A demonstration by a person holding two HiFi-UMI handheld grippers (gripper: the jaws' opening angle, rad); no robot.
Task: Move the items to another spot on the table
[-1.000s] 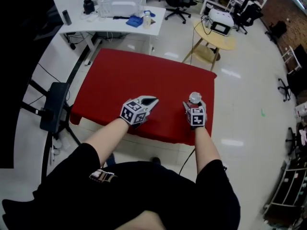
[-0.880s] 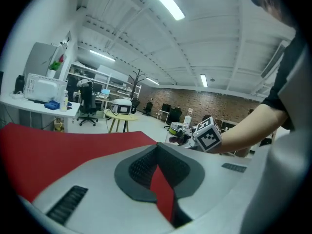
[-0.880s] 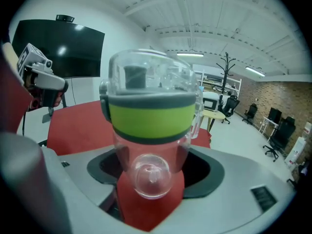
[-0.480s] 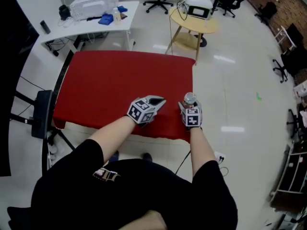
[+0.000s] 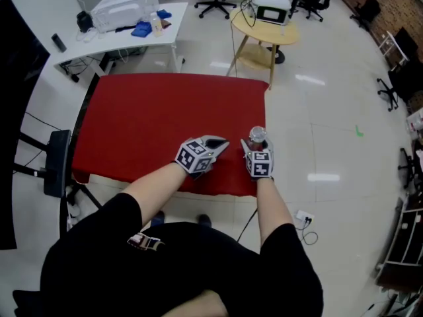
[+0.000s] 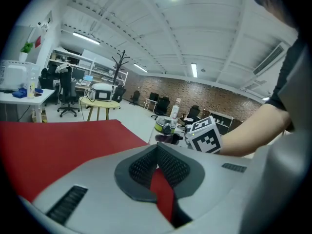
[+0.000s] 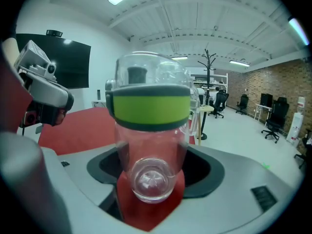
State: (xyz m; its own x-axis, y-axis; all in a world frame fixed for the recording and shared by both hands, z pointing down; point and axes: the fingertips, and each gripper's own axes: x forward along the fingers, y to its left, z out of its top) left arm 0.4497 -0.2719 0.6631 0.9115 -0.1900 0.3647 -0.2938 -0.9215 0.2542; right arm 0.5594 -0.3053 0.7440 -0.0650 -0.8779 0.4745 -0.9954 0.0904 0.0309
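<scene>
A clear bottle (image 7: 151,130) with a green band under its clear lid sits between the fingers of my right gripper (image 7: 151,179), which is shut on it. In the head view the bottle (image 5: 257,135) is over the front right corner of the red table (image 5: 165,111), in my right gripper (image 5: 255,145). My left gripper (image 5: 221,144) is just left of it, near the table's front edge, shut with nothing between its pads (image 6: 168,167). The left gripper view shows the bottle (image 6: 165,126) a short way ahead of my left gripper (image 6: 157,152).
A white desk (image 5: 165,20) with a printer and small items stands behind the table at the left. A round wooden table (image 5: 264,35) with a device is at the back right. A black stand (image 5: 56,160) is beside the table's left edge. Office chairs stand farther back.
My left gripper has moved to the right along the table's front edge, closer to my right gripper. The right gripper still holds the bottle and has shifted a little.
</scene>
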